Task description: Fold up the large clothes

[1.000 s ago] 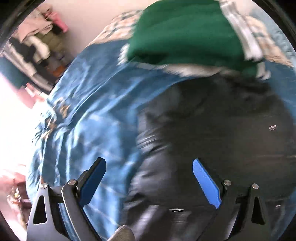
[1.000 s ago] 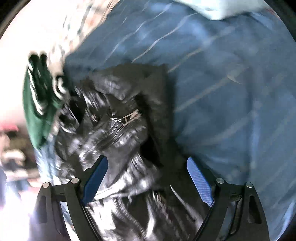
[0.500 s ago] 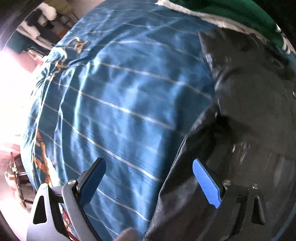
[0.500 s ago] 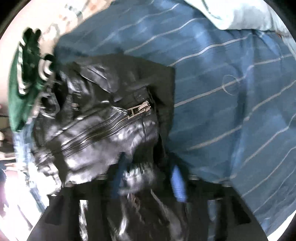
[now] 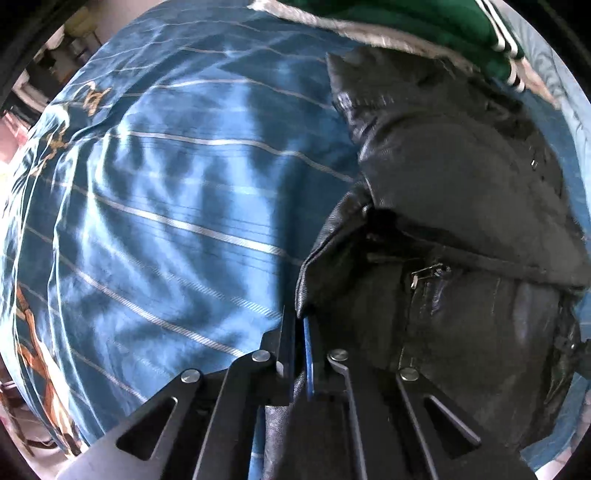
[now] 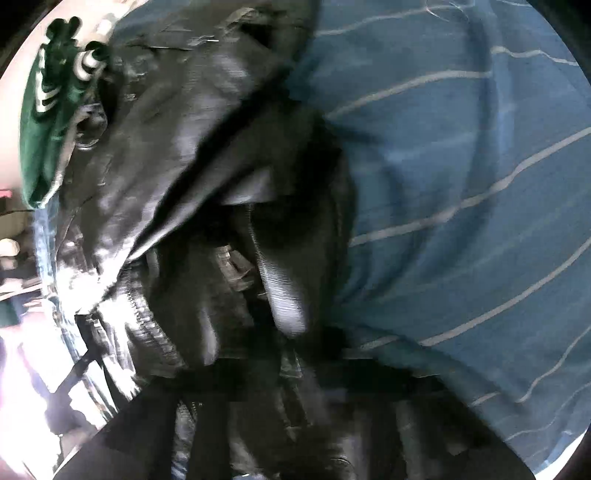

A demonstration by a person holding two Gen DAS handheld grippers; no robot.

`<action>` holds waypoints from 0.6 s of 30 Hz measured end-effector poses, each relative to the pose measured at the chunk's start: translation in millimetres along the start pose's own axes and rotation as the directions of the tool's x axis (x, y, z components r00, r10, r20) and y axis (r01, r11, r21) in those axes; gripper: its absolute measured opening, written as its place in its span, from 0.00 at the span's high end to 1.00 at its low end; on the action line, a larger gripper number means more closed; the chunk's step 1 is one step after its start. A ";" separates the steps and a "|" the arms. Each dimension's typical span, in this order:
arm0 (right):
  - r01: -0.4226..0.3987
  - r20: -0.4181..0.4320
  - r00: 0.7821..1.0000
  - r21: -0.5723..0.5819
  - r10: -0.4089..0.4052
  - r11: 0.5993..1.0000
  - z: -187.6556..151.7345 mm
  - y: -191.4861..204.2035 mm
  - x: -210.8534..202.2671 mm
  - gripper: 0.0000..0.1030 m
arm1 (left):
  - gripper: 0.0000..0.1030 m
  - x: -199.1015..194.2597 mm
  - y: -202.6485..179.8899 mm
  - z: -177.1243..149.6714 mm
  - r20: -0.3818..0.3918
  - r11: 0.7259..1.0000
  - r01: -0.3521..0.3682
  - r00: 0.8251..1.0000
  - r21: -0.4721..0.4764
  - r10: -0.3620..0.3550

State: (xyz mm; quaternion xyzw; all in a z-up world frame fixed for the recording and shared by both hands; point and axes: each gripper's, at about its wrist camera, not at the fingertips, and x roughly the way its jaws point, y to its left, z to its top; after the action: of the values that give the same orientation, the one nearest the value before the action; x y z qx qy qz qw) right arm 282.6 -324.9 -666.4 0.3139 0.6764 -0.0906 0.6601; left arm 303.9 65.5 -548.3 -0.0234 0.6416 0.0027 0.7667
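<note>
While two grippers (image 5: 300,325) (image 6: 295,373) pinch one black jacket (image 5: 461,229), one green garment (image 5: 424,26) lies beside

Black leather jacket (image 5: 461,206) gleams on a blue bedspread (image 5: 166,192) with pale stripes, green white-striped garment (image 5: 424,18) at twelve o'clock.

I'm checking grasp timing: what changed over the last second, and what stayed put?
Both grippers closed: the left gripper now pinches the black leather jacket's edge; the right, blurred, closed into its folds. The blue striped bedspread and green garment stayed.
</note>
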 end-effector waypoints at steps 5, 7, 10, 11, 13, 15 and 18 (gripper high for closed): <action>-0.051 -0.023 0.998 0.012 0.051 0.999 -18.9 9.2 -36.3 0.93 | 0.99 -40.9 -2.6 -15.7 0.036 0.998 0.054 0.998 0.026 -0.055; -0.025 -0.056 0.998 0.005 0.025 1.000 -30.1 3.8 -43.9 0.93 | 0.99 -48.7 -4.2 -27.6 0.020 0.997 0.057 0.998 0.043 -0.058; 0.051 -0.131 0.990 0.005 -0.050 0.999 -43.3 -9.8 -28.9 0.92 | 0.97 -38.2 -0.4 -39.4 -0.047 0.998 0.043 0.998 0.046 -0.041; 0.074 -0.156 0.985 0.026 -0.070 0.997 -42.3 -15.8 -20.7 0.92 | 0.92 -28.7 3.6 -43.1 -0.074 0.999 0.015 0.997 0.032 -0.013; 0.106 -0.192 0.977 0.080 -0.089 0.991 -37.8 -29.9 -8.7 0.74 | 0.91 -15.5 11.3 -45.3 -0.108 1.000 0.003 0.994 0.009 -0.002; 0.114 -0.202 0.976 0.129 -0.087 0.985 -34.3 -29.5 -6.1 0.63 | 0.91 -3.7 14.9 -41.3 -0.143 1.000 0.004 0.990 -0.019 -0.006; 0.128 -0.169 0.980 0.129 -0.105 0.983 -31.1 -9.5 -16.3 0.61 | 0.90 -15.5 10.5 -38.3 -0.125 1.000 0.002 0.992 -0.031 -0.006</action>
State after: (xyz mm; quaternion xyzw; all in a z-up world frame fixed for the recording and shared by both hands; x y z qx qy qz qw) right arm 250.3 -320.7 -650.3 0.3253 0.7370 -0.1503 0.5731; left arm 263.1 74.9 -540.1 -0.0366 0.6883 0.0098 0.7244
